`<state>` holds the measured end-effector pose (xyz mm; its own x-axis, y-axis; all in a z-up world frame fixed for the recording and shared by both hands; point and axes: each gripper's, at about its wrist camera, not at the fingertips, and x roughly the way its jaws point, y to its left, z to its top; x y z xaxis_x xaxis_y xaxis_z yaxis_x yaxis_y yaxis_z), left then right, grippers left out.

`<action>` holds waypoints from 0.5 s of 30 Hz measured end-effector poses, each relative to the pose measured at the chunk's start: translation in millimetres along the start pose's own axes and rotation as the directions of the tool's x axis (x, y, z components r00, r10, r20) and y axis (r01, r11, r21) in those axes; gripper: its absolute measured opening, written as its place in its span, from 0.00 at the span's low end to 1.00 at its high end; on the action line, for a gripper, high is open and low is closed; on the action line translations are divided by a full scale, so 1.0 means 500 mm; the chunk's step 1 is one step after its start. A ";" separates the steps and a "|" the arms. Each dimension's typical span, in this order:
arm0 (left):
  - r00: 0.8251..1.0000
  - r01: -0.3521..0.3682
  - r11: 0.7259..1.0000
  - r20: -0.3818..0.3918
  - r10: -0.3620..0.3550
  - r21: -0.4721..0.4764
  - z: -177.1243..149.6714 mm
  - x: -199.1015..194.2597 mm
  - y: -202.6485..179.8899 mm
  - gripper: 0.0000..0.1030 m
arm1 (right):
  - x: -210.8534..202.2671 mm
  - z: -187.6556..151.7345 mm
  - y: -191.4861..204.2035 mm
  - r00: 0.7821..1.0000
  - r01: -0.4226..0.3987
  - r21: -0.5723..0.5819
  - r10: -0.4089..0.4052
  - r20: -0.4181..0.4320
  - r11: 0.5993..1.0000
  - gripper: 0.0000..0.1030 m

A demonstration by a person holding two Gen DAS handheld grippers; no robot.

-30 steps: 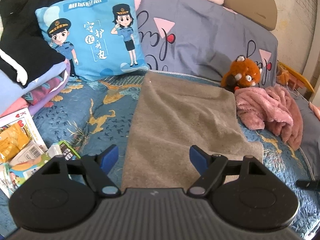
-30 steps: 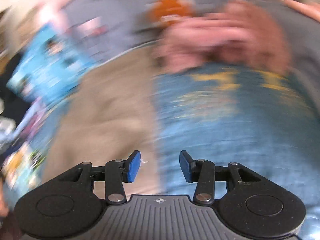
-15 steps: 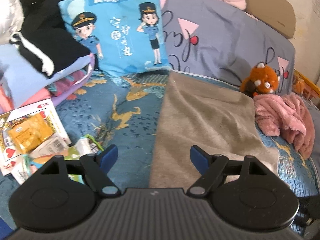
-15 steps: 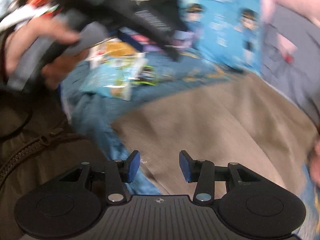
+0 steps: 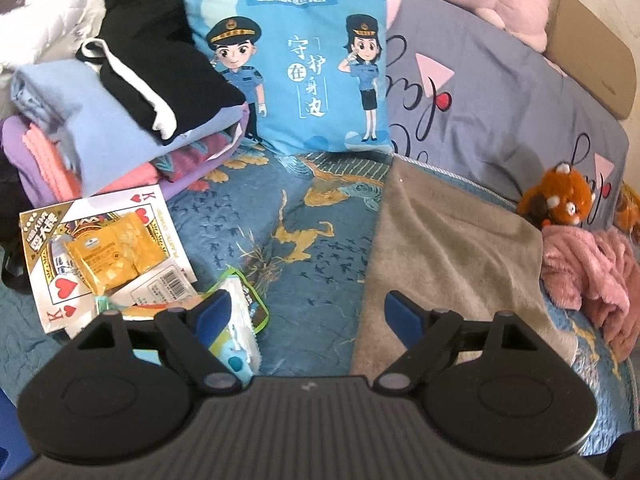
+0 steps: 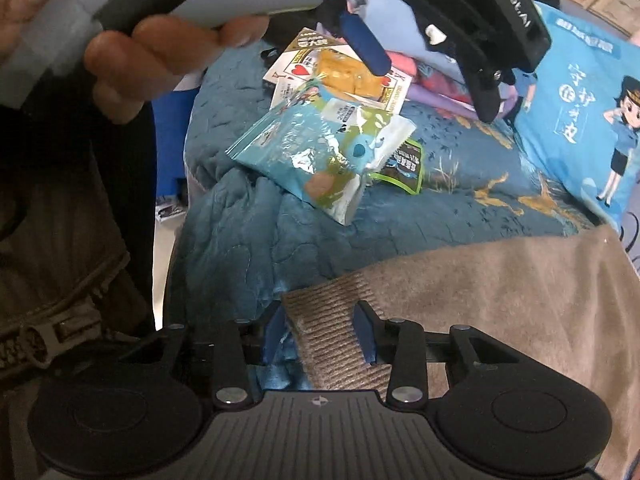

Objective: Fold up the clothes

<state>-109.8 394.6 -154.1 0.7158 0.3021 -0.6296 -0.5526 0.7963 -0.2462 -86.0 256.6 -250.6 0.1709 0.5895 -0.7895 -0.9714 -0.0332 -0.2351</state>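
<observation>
Closing right gripper (image 6: 320, 334) around brown garment (image 6: 500, 300)'s ribbed corner (not pinched yet) | left gripper (image 5: 306, 312) opening wide, holding nothing | quilt (image 5: 304, 216) lying bare beside it

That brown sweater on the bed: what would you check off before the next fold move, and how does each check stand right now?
1. Ribbed hem corner of the brown sweater sits between the right gripper jaws: ok; they are closing on it.
2. Pads firmly pinching the fabric: cannot tell.
3. Left gripper ready for its own hold: not ok; it hangs wide, opening, empty, over the blue bedspread beside the sweater's edge.
4. Sweater lying flat: ok; smooth across the bed.
5. Clutter off the sweater: ok; snack packets lie apart on the bedspread.
6. Pink fluffy garment clear of the far edge: cannot tell; it lies right against it.
</observation>
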 end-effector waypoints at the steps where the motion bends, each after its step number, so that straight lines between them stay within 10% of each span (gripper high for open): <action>1: 1.000 0.002 1.000 0.000 -0.002 -0.003 0.001 0.000 0.001 0.84 | 0.000 0.000 0.001 1.000 0.002 -0.005 -0.002 -0.001 1.000 0.37; 9: 1.000 0.004 1.000 0.005 -0.004 0.002 0.003 -0.004 -0.001 0.85 | -0.026 0.002 0.010 1.000 -0.020 0.007 0.020 -0.024 1.000 0.28; 15: 1.000 0.006 1.000 0.012 -0.006 0.005 0.003 -0.010 -0.001 0.85 | -0.038 -0.016 -0.059 0.923 -0.372 0.341 0.382 0.039 0.863 0.15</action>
<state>-112.4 393.3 -149.6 0.7241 0.3039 -0.6191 -0.5463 0.8006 -0.2460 -59.2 239.8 -233.3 -0.2201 0.5632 -0.7965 -0.9584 0.0271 0.2840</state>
